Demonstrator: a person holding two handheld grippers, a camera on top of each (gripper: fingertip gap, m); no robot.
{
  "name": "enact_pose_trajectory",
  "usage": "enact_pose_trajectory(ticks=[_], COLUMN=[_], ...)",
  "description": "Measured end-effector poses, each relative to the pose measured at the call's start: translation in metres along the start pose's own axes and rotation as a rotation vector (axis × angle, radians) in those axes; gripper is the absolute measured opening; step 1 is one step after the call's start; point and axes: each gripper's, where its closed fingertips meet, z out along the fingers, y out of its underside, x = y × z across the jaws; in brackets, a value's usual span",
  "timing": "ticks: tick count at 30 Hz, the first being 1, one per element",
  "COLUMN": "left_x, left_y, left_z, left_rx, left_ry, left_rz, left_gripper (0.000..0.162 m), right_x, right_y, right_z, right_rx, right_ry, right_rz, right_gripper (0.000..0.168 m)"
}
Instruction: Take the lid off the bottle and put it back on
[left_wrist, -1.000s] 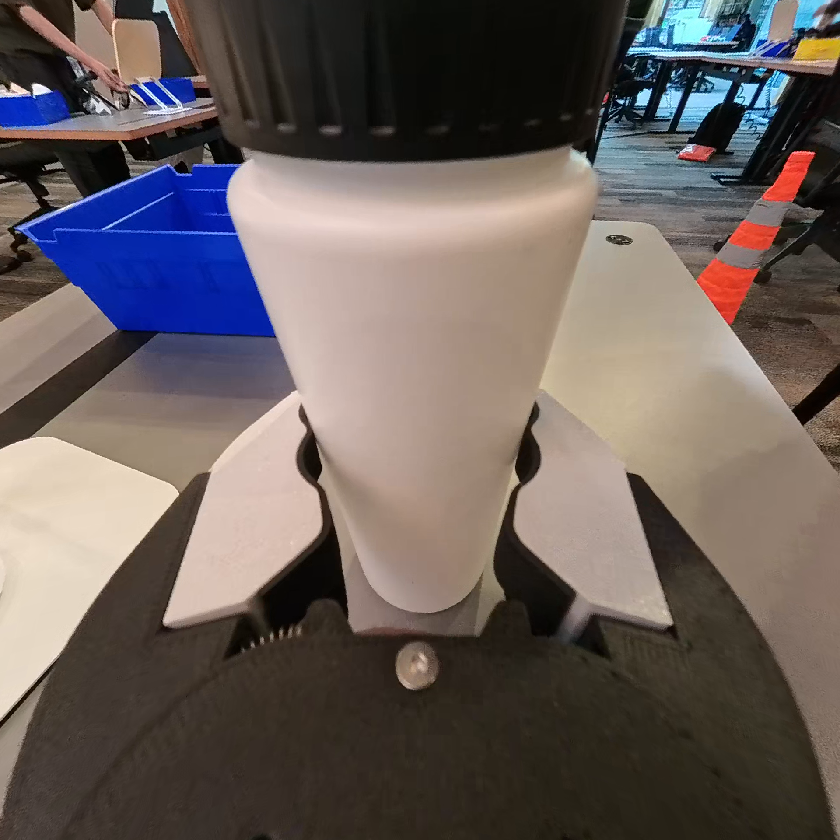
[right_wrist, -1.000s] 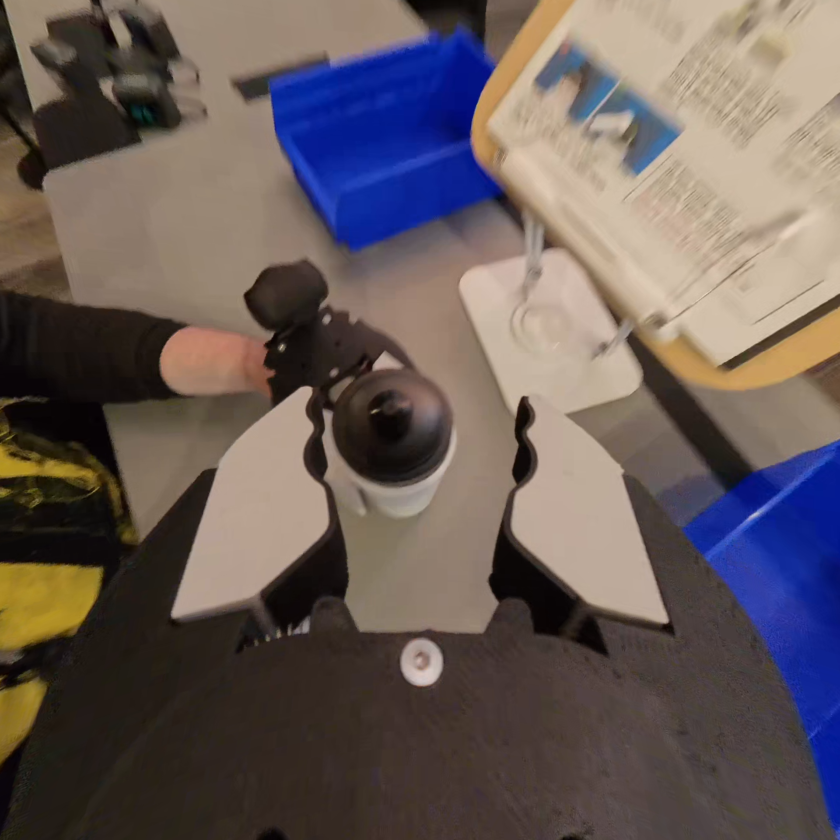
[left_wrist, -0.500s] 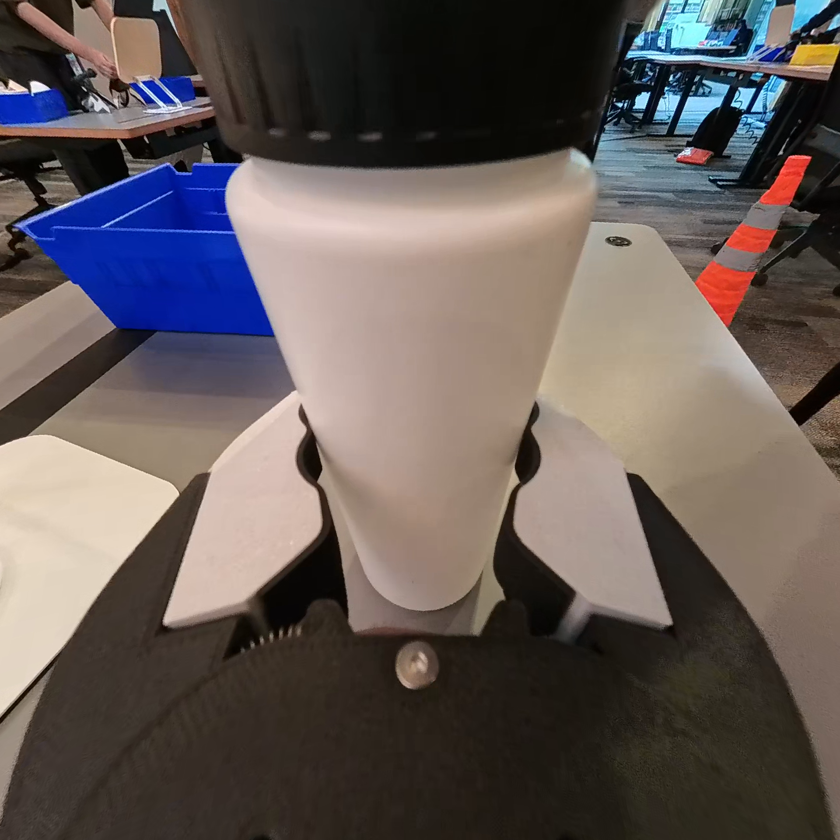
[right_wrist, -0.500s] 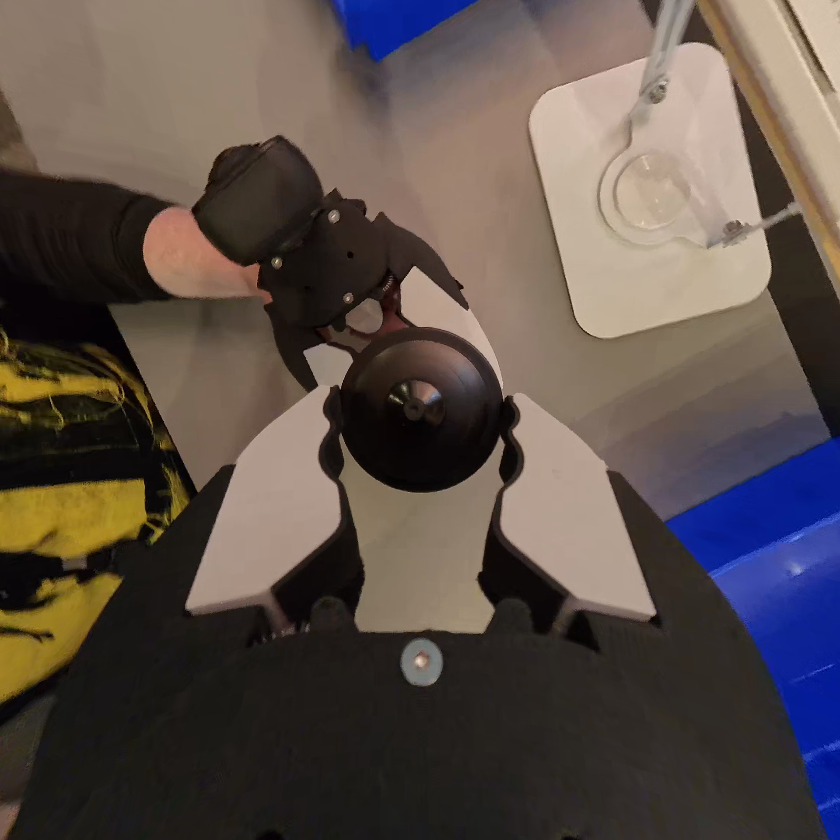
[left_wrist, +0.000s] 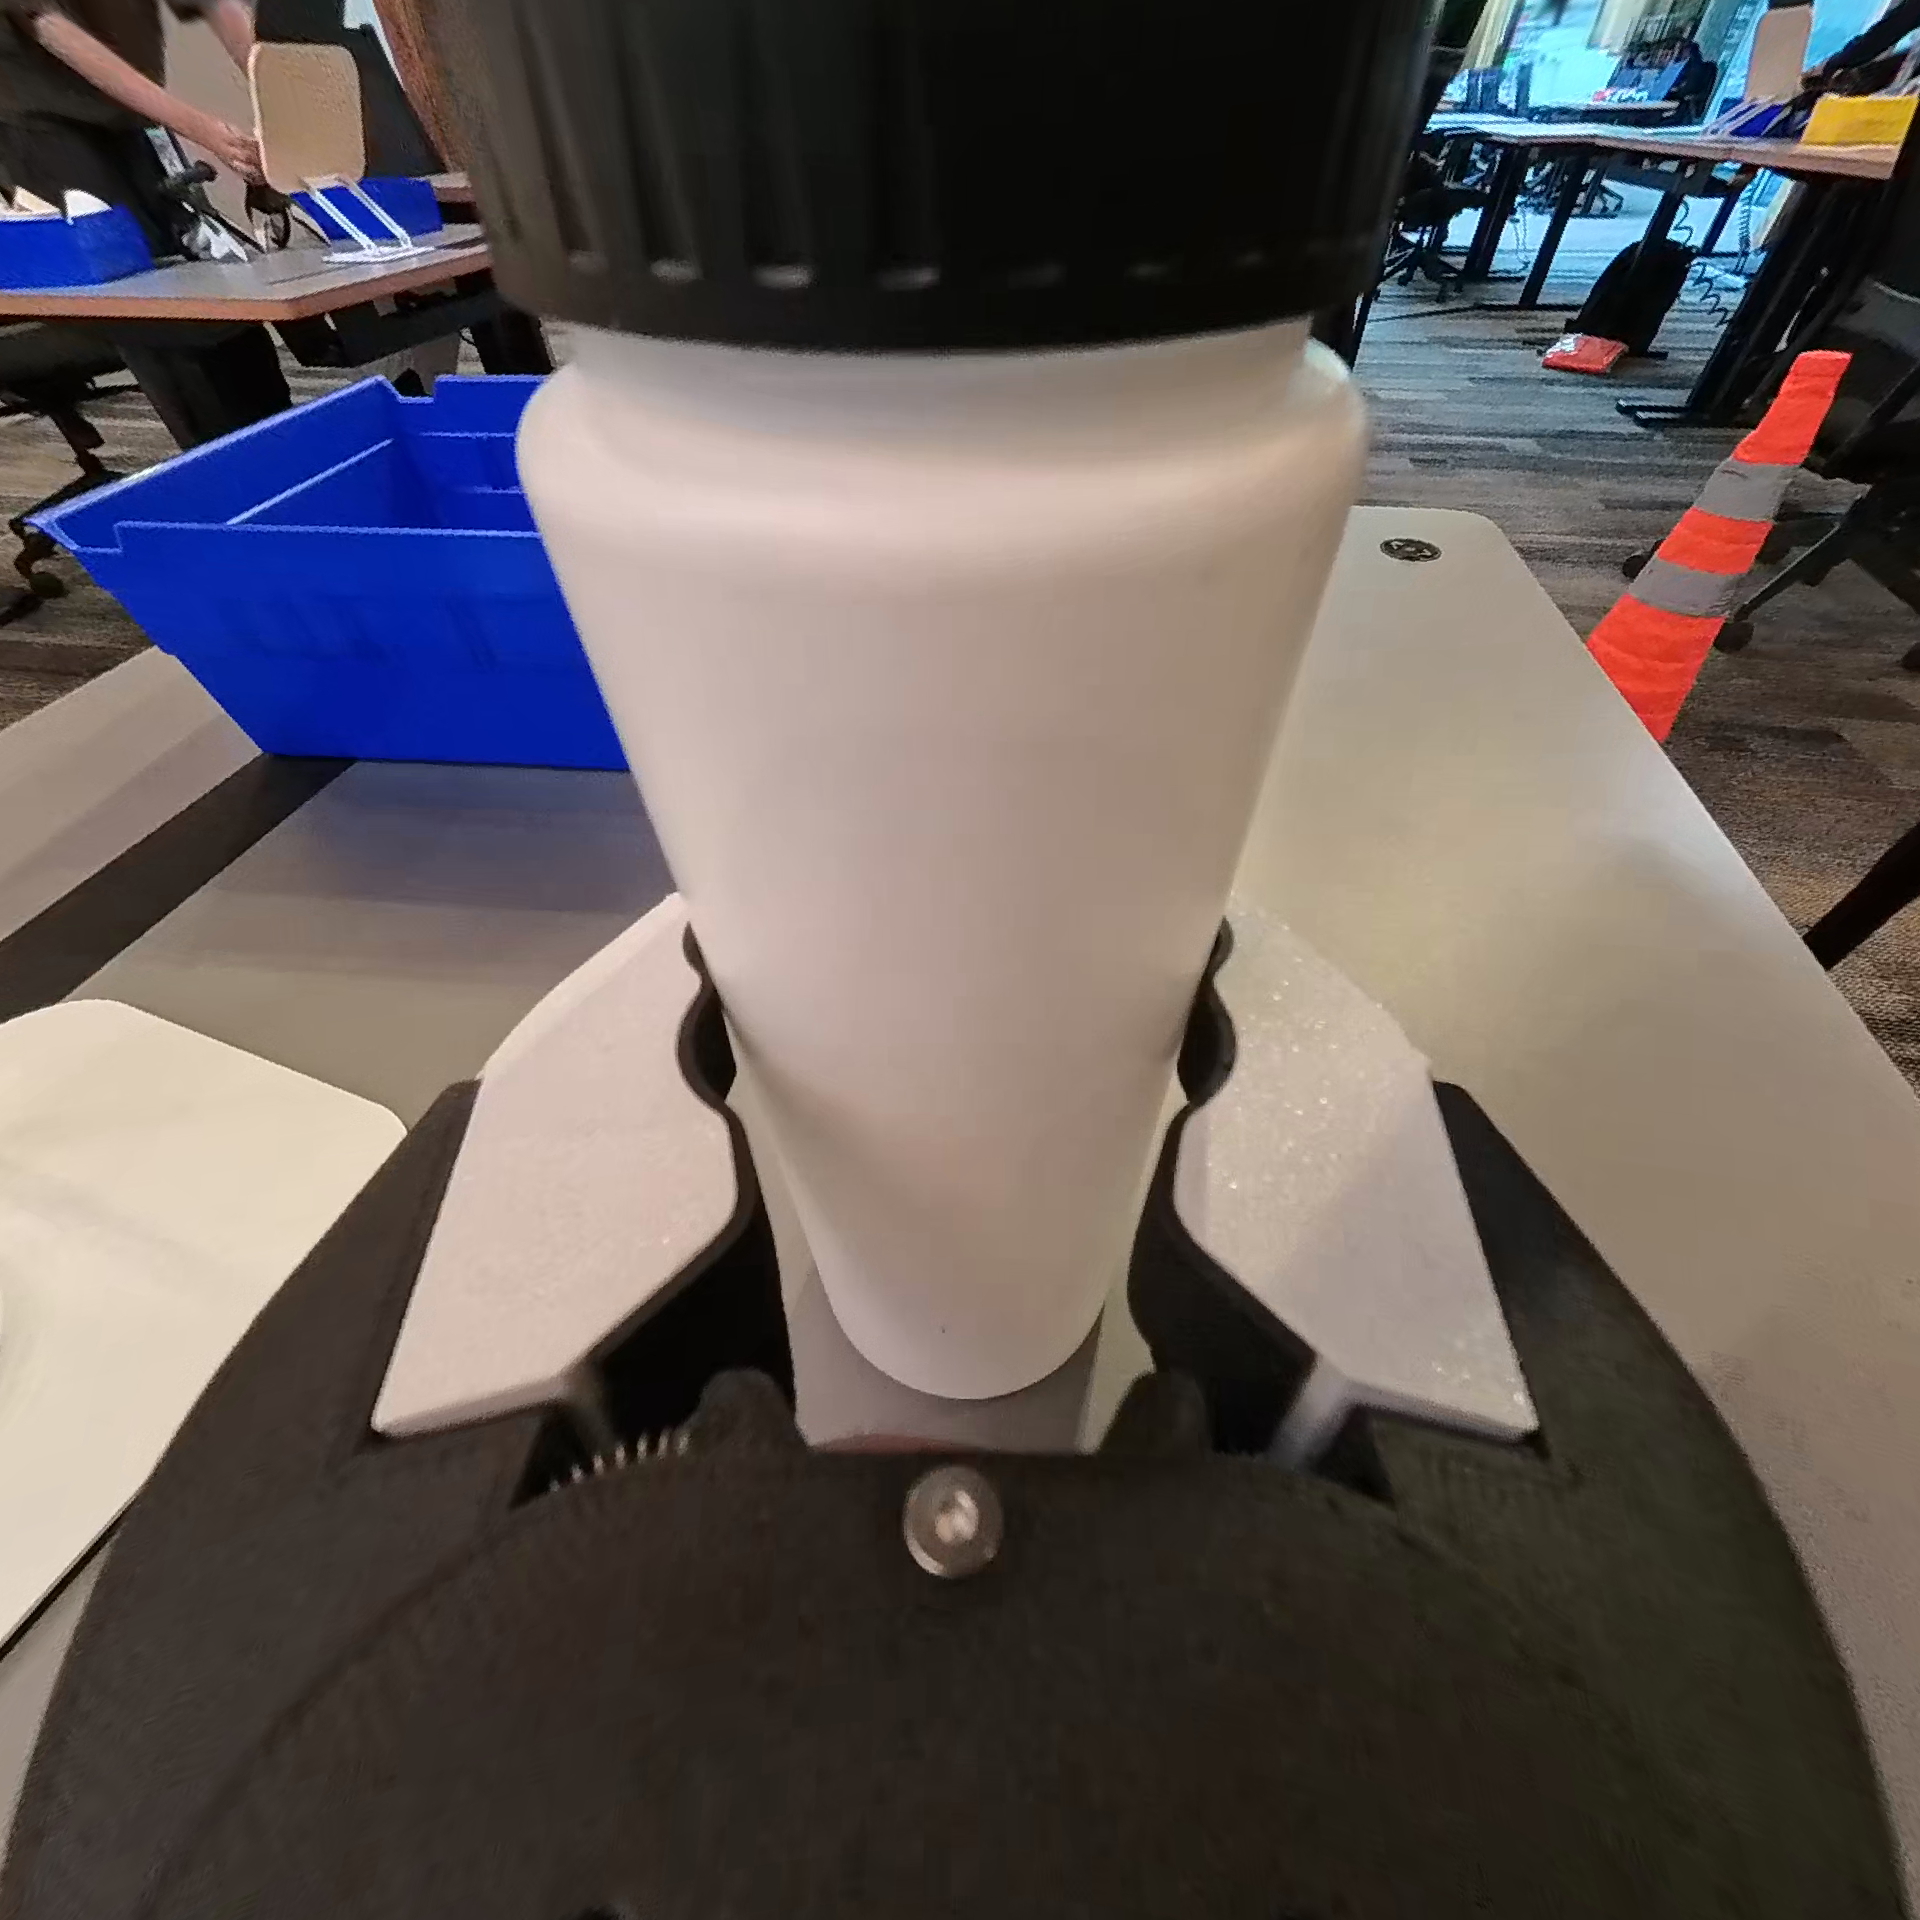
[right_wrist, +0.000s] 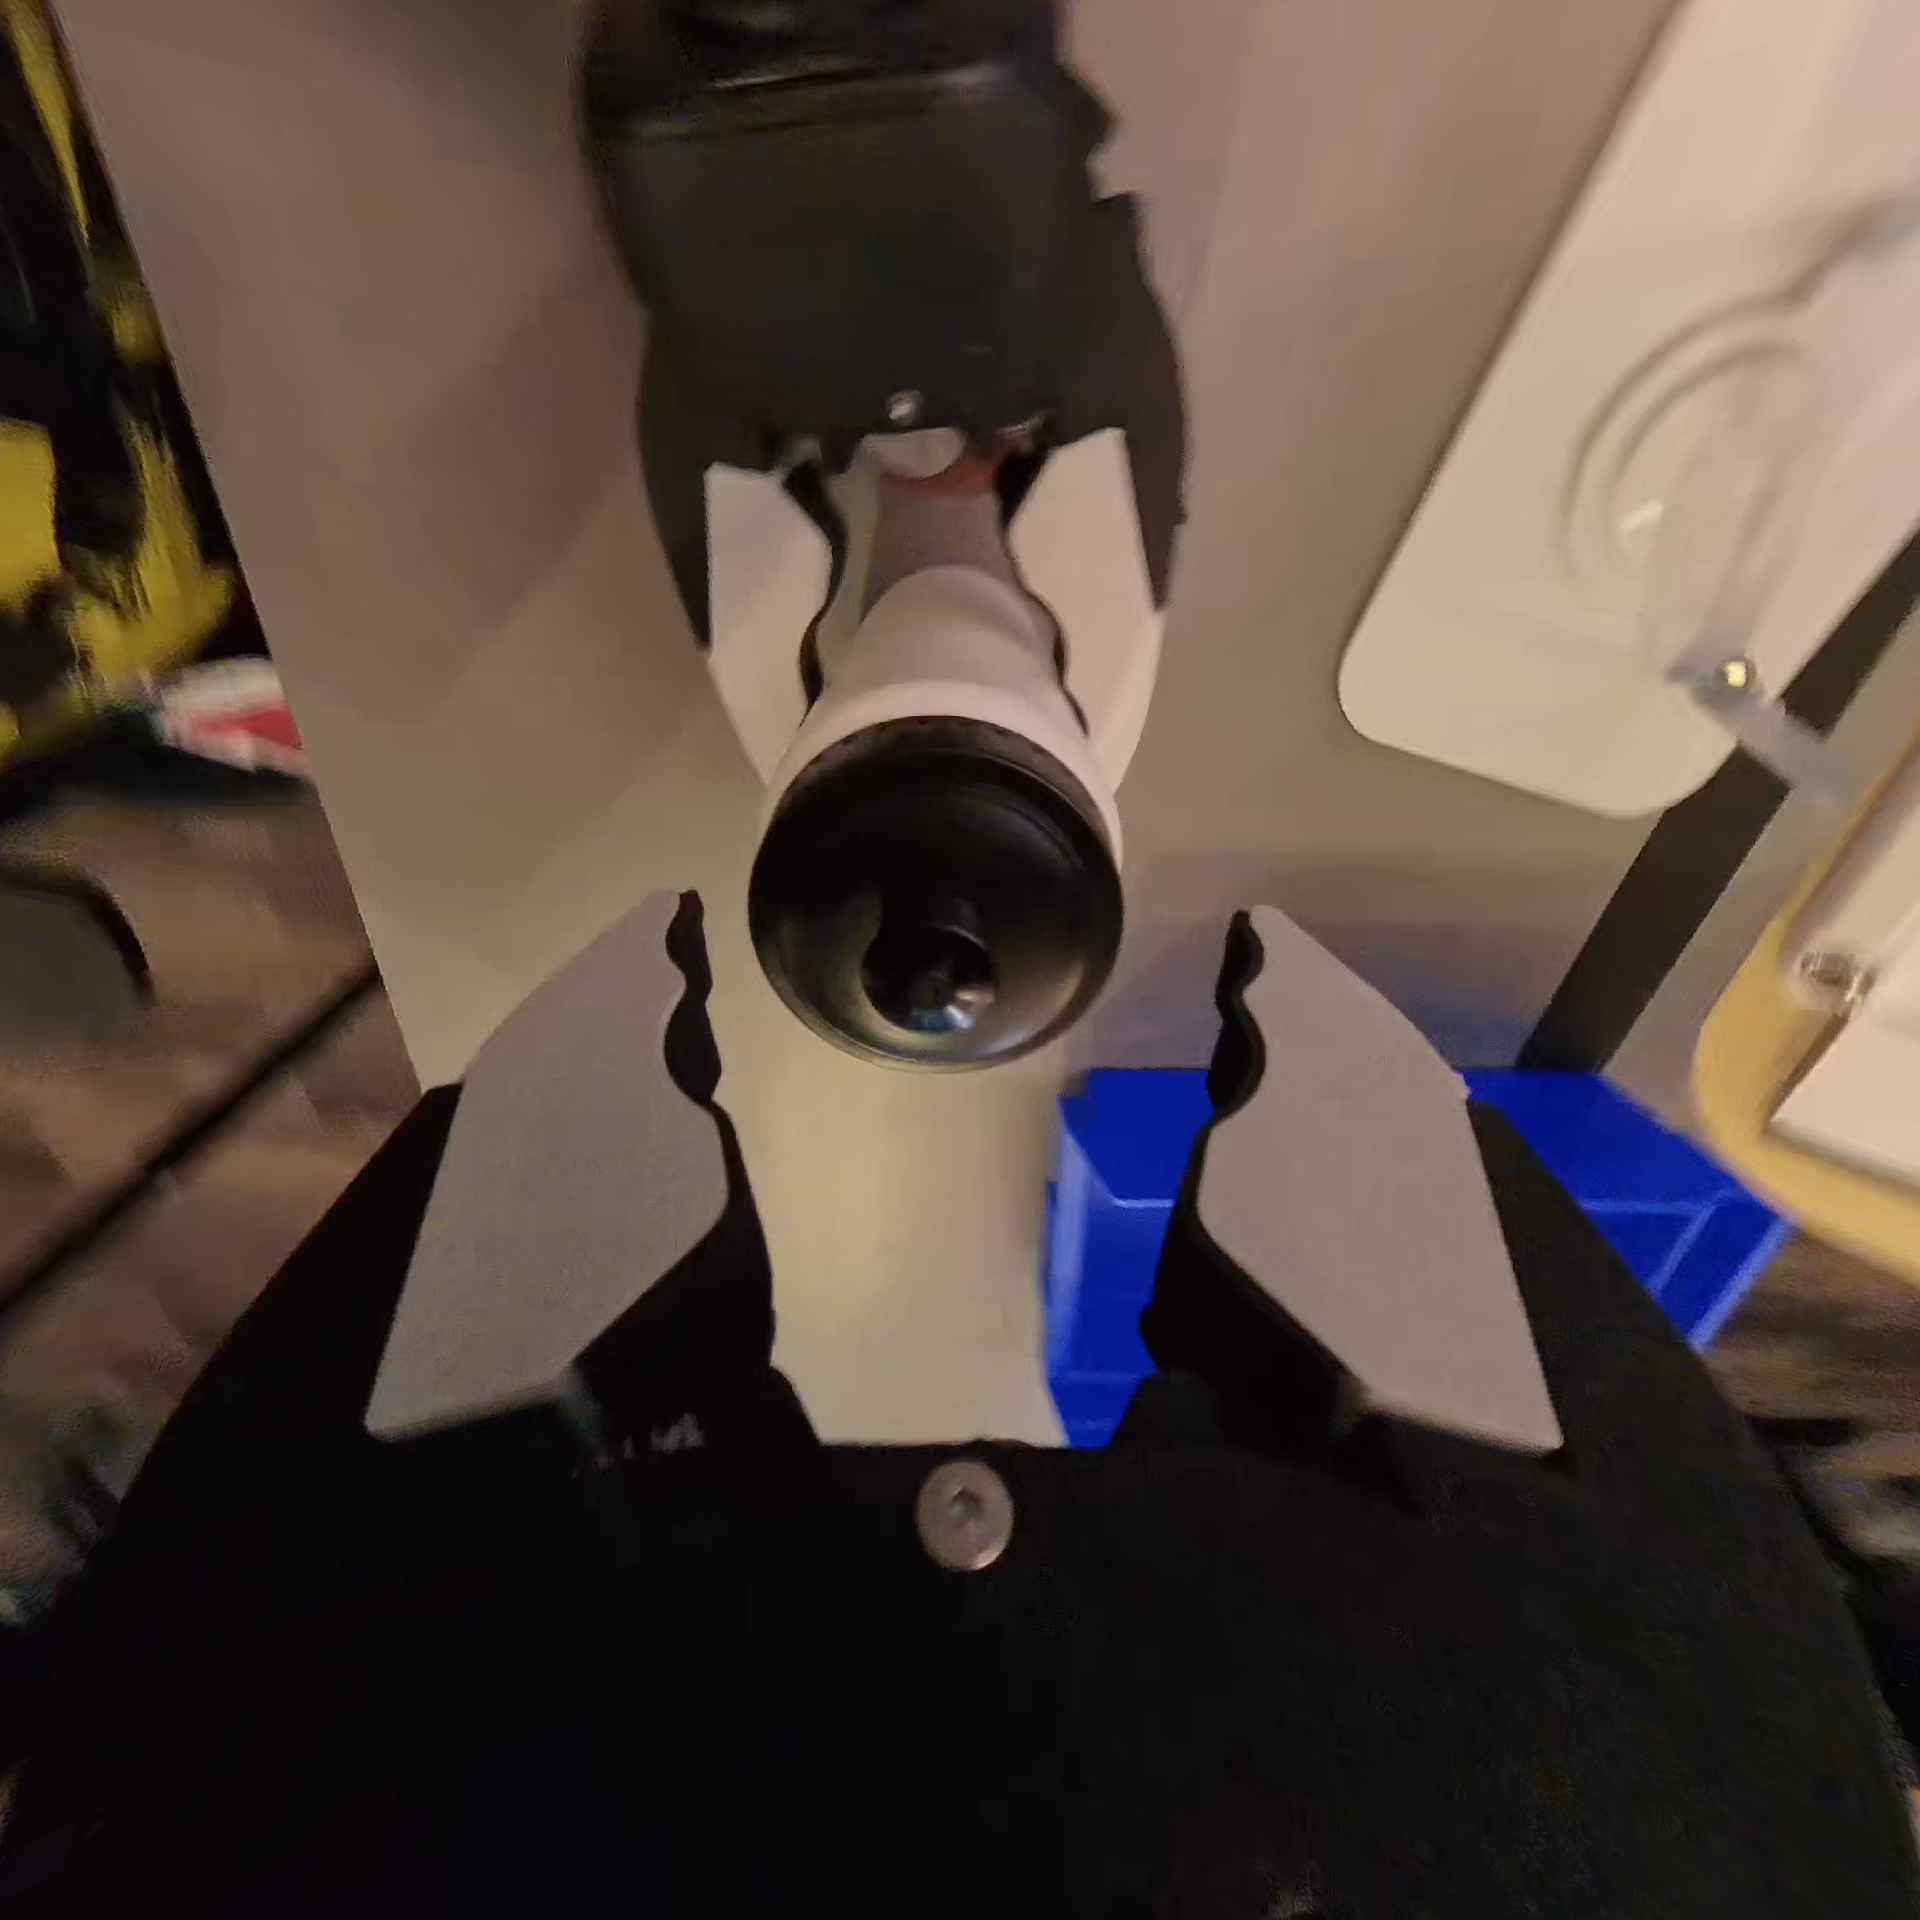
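Since half a second ago, the right hand-held gripper (right_wrist: 961, 997) has swung from a top-down view of the lid (right_wrist: 935, 899) to a slanted one, and its fingers, then close against the lid, now stand apart on either side without touching it. This view is blurred by motion, so the exact gap is hard to judge. A white bottle (left_wrist: 940, 831) stands upright on the grey counter (left_wrist: 1455, 883), its ribbed black lid on. The left hand-held gripper (left_wrist: 951, 1049) is clamped on the bottle's lower body, as before. A blue bin (left_wrist: 332, 623) sits on the counter behind, to the left. A white base plate (left_wrist: 156, 1195) lies at the near left. An orange cone (left_wrist: 1714, 561) stands on the floor to the right.
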Motion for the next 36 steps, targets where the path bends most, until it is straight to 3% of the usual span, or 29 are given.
enact_pose_trajectory(ticks=[4, 7, 10, 14, 20, 24, 26, 32, 36], left_x=[0.0, 0.001, 0.001, 0.0, 0.0, 0.001, 0.0, 0.002, 0.003], left_y=[0.0, 0.0, 0.0, 0.0, 0.0, 0.0, 0.0, 0.0, 0.0], left_z=[0.001, 0.001, 0.0, -0.001, 0.0, 0.001, 0.0, 0.001, 0.002], left_rx=[0.001, 0.001, 0.001, 0.005, 0.003, 0.004, 0.005, 0.006, 0.004], left_ry=[-0.001, -0.001, -0.002, -0.001, 0.001, 0.004, 0.006, 0.007, 0.008], left_rz=[0.0, 0.0, -0.001, -0.006, 0.0, 0.002, -0.002, 0.001, 0.003], left_gripper=[0.085, 0.085, 0.085, 0.085, 0.085, 0.085, 0.085, 0.085, 0.085], right_x=[0.0, -0.005, -0.007, -0.007, -0.005, -0.002, -0.002, -0.001, -0.009], right_y=[-0.003, 0.004, 0.0, -0.001, 0.008, 0.012, 0.01, 0.004, 0.006], right_z=[-0.004, 0.005, 0.008, 0.008, 0.007, 0.004, 0.004, -0.004, 0.01], right_rx=[0.258, 0.289, 0.299, 0.207, -0.151, -0.391, -0.341, 0.044, 0.128], right_ry=[-0.002, 0.009, -0.01, -0.029, -0.041, 0.047, 0.054, 0.021, -0.054], right_rz=[0.405, 0.484, 0.461, 0.295, -0.382, -0.568, -0.474, 0.201, 0.351], right_gripper=[0.086, 0.086, 0.071, 0.071, 0.071, 0.07, 0.07, 0.096, 0.082])
